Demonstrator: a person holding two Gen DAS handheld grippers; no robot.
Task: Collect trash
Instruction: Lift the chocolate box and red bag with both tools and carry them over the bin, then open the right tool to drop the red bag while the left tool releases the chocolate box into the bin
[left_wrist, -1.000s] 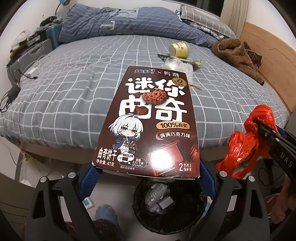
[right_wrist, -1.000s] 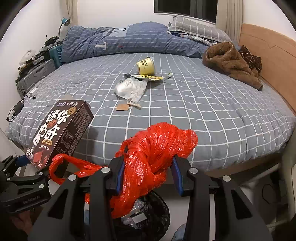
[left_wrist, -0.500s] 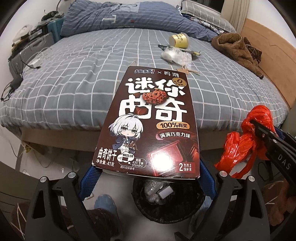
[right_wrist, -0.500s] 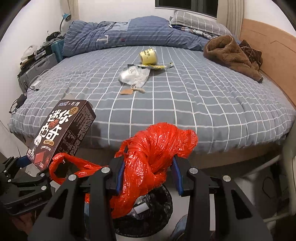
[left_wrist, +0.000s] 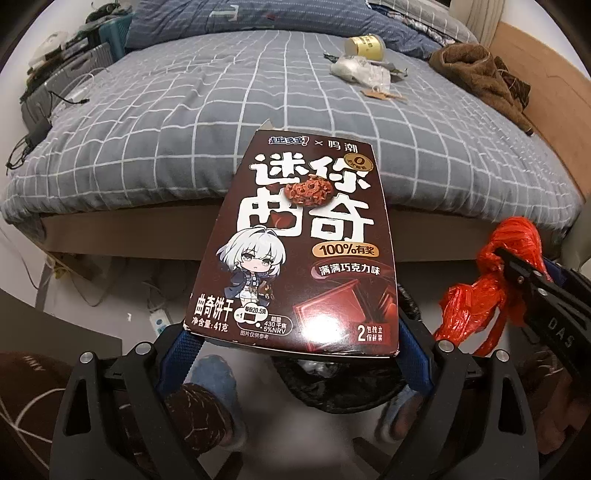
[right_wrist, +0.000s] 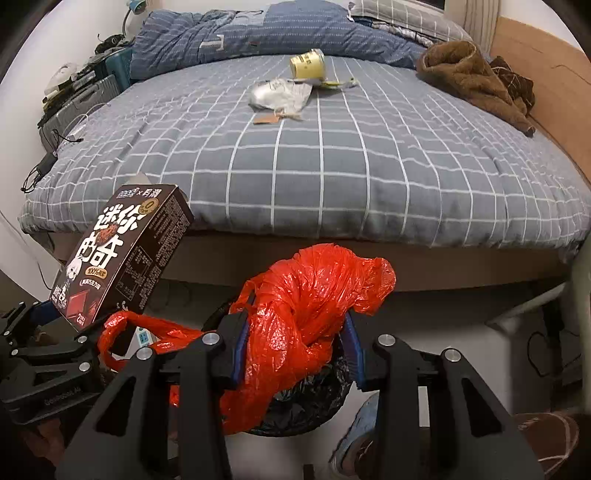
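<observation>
The left tool (left_wrist: 295, 343) grips a dark brown cookie box (left_wrist: 303, 254) across its width, its jaws spread wide to take it; the box fills the middle of the left wrist view and tilts up toward the bed (left_wrist: 221, 129). In the right wrist view the same box sits at the lower left, held out beside the right tool (right_wrist: 295, 347), which is pinched narrow on a crumpled red plastic bag (right_wrist: 310, 302). One loop of that bag trails off to the left, toward the other tool. Below both, at the bottom centre of each frame, stands a bin with a black liner (right_wrist: 317, 398) (partly hidden by the bag and the box). On the checked grey bedcover, in the upper middle, lie a tipped yellow cup (right_wrist: 306, 63), a clear wrapper (right_wrist: 280, 94) and a small brown tag (right_wrist: 266, 119), near one another. A brown garment (right_wrist: 469, 77) is heaped at the upper right.
</observation>
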